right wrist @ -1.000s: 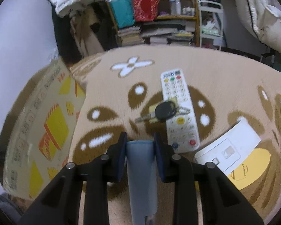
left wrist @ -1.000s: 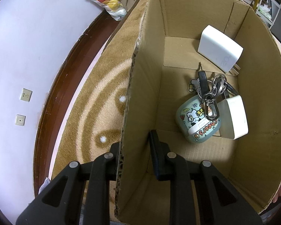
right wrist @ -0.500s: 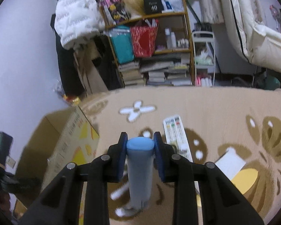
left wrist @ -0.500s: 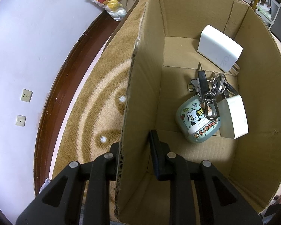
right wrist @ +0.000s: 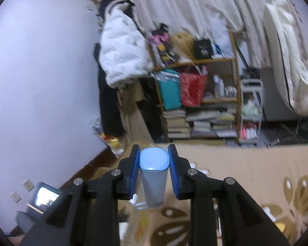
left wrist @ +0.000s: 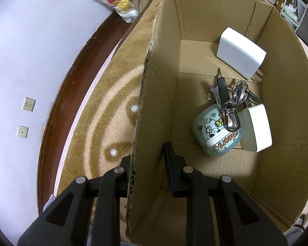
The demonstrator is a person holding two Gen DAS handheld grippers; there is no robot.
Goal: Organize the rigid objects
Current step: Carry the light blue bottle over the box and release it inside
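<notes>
Jaws of the right gripper [right wrist: 153,169] clamp a pale-blue rounded plastic case [right wrist: 154,176]; left gripper [left wrist: 147,164] pinches the brown cardboard box [left wrist: 154,106] wall: lower the case inside, clear of the keys [left wrist: 232,98]

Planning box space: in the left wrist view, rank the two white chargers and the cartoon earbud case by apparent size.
1. Far white charger, largest.
2. Cartoon earbud case and near white charger: too alike to rank, and they overlap.
The far charger sits farther from the camera, so its lead is likely real.
</notes>
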